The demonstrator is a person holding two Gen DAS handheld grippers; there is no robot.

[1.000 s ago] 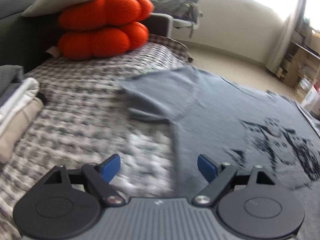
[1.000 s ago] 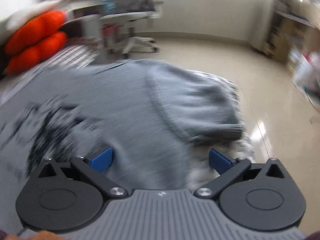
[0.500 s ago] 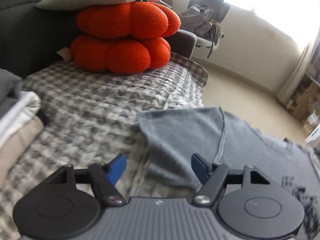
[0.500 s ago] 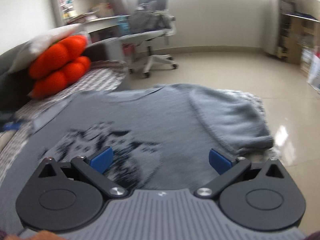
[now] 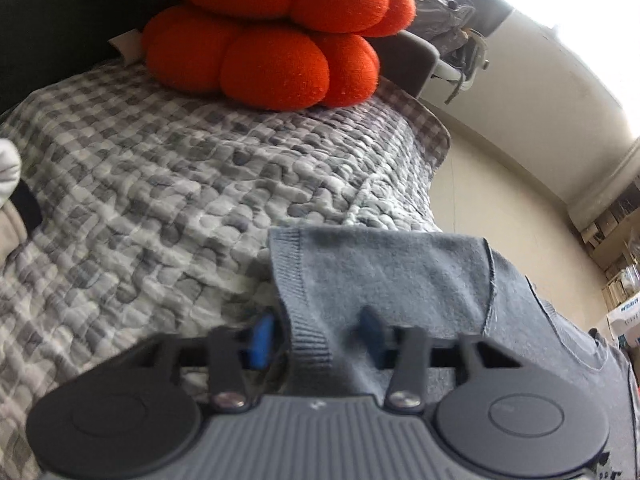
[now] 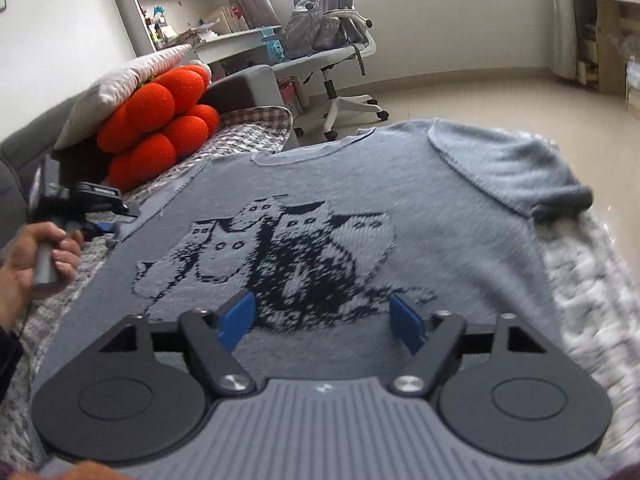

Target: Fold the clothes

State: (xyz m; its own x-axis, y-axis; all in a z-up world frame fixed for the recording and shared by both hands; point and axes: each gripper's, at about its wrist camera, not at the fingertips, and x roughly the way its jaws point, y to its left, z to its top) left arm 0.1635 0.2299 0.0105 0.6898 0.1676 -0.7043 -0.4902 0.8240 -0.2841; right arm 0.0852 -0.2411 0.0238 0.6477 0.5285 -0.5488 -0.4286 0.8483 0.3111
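Grey knit sweater (image 5: 384, 276) on the quilted bed (image 5: 160, 200). Left wrist view: the left gripper (image 5: 316, 334) is closing, the sleeve cuff (image 5: 308, 340) between its blurred pads (contact unclear); a shallow bite could slip off the ribbing. Right wrist view: the right gripper (image 6: 322, 322) is closing over the sweater's front, nothing held; the hem is hidden beneath it, and the far sleeve (image 6: 516, 172) overhangs the bed's edge.

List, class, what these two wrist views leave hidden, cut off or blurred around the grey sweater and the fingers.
- Left wrist view: the sleeve cuff drapes between the closing left gripper; blur hides whether its fingers press it.
- Left wrist view: the sweater body is cut off by the right edge.
- Right wrist view: the sweater's hem is hidden under the closing right gripper.
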